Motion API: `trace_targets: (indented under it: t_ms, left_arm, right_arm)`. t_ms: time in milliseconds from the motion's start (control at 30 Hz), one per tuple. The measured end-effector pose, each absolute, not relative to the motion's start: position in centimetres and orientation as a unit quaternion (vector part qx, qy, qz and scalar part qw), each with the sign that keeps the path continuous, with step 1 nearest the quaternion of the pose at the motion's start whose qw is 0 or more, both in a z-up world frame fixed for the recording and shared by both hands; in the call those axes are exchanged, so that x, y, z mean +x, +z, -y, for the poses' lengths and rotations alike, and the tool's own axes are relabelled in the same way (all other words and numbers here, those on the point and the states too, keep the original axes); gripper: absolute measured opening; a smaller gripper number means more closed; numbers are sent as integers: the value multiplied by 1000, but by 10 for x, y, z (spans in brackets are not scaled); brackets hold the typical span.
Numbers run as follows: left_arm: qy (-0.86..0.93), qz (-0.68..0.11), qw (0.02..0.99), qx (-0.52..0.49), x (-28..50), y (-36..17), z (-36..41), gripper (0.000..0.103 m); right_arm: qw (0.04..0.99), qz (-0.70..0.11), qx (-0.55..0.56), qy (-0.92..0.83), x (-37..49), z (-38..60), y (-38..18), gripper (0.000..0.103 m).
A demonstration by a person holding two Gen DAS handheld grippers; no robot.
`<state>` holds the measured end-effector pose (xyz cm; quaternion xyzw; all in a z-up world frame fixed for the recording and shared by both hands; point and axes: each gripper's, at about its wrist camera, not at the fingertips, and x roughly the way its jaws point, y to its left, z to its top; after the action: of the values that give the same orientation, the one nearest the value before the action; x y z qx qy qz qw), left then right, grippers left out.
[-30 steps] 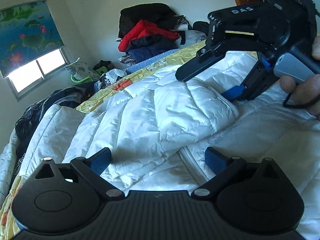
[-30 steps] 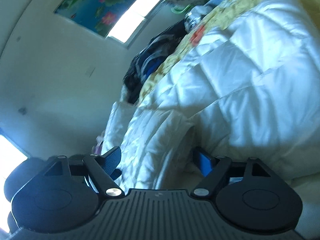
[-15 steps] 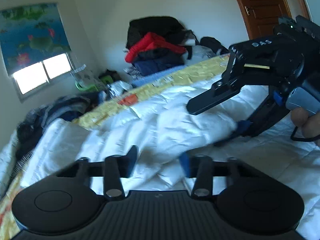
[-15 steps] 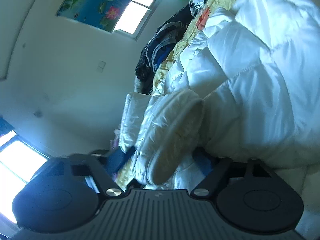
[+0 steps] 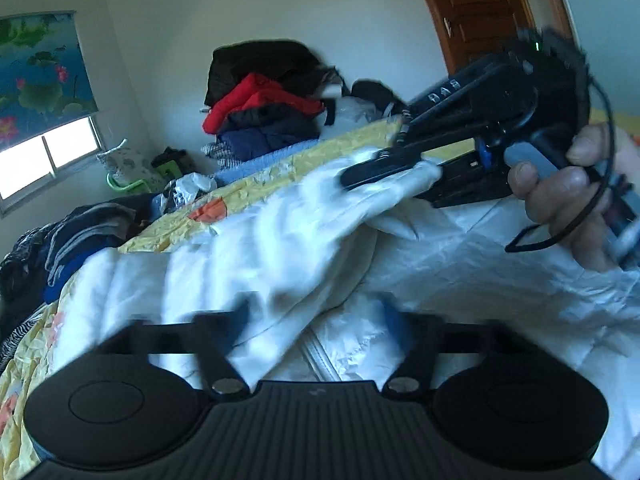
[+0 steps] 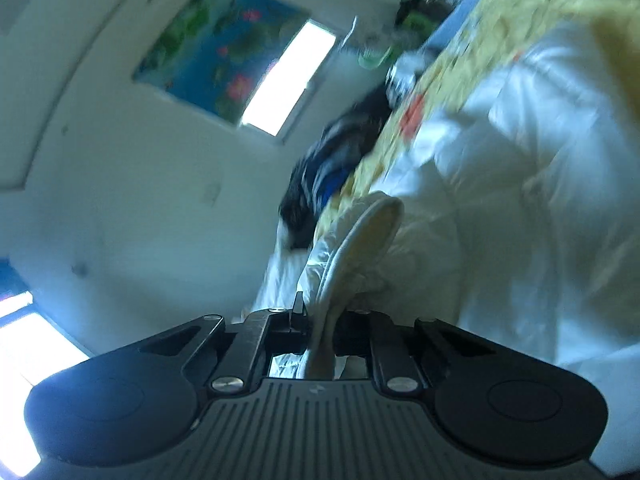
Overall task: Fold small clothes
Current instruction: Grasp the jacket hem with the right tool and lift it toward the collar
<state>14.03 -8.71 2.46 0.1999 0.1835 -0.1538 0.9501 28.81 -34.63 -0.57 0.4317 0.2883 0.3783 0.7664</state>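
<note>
A white quilted puffer jacket (image 5: 304,240) lies on the yellow bedspread (image 5: 280,168). My right gripper (image 6: 320,324) is shut on the jacket's sleeve cuff (image 6: 360,236) and holds it lifted. The right gripper also shows in the left wrist view (image 5: 384,168), pinching white fabric above the jacket. My left gripper (image 5: 316,320) is low over the jacket near its zipper (image 5: 316,356). Its fingers (image 5: 236,324) are blurred and stand apart, with fabric lying between them.
A pile of black, red and navy clothes (image 5: 260,108) sits at the far side of the bed. Dark clothes (image 5: 64,240) lie at the left edge. A window (image 5: 44,156) and a wooden door (image 5: 480,12) are in the walls behind.
My right gripper closed on the sleeve cuff and lifted it up. My left gripper closed partway, then opened wider again over the jacket.
</note>
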Motion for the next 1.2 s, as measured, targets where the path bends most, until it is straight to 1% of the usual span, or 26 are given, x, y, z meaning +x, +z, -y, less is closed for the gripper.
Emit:
trace_targets:
  t_ms: [33, 167, 233, 300, 367, 433, 500, 567, 667, 767, 900, 1000, 1033, 1100, 1200]
  left_arm:
    - [-154, -168, 954, 193, 137, 28, 83, 92]
    - [-115, -146, 969, 162, 158, 53, 63, 92]
    - [-86, -152, 976, 128, 182, 63, 49, 93]
    - [-64, -179, 978, 88, 211, 65, 32, 93]
    - [-67, -236, 968, 51, 243, 58, 16, 93]
    - [-54, -288, 955, 34, 270, 40, 5, 93]
    - [-26, -327, 944, 26, 287, 18, -3, 93]
    - [-17, -314, 949, -3, 281, 12, -10, 92]
    - [-51, -290, 954, -52, 258, 20, -10, 93]
    - [-63, -289, 950, -98, 239, 20, -8, 93]
    - [-30, -255, 962, -91, 228, 22, 9, 93]
    - [-35, -286, 953, -93, 244, 17, 22, 95]
    - [-34, -302, 949, -84, 251, 15, 27, 102]
    - [-32, -316, 946, -67, 258, 13, 31, 103]
    - [-35, -316, 947, -44, 258, 15, 32, 103]
  right_arm:
    - [768, -285, 441, 368, 290, 357, -6, 15]
    - [777, -270, 465, 327, 296, 395, -8, 15]
    - [772, -249, 470, 348, 294, 401, -4, 15]
    - [762, -230, 468, 384, 292, 395, 2, 15]
    - [762, -222, 448, 411, 287, 387, 10, 15]
    - [778, -224, 430, 400, 288, 386, 15, 15]
    - [798, -244, 414, 365, 295, 388, 14, 15]
    - [807, -258, 410, 338, 300, 391, 7, 16]
    - [805, -244, 418, 342, 300, 389, 8, 16]
    - [789, -238, 442, 354, 300, 391, 5, 16]
    - [779, -241, 453, 360, 295, 394, 1, 18]
    - [772, -236, 461, 368, 294, 395, -1, 18]
    - [769, -234, 464, 372, 293, 395, -3, 18]
    - [765, -237, 466, 378, 294, 394, -4, 18]
    - [772, -241, 456, 371, 295, 391, -4, 18]
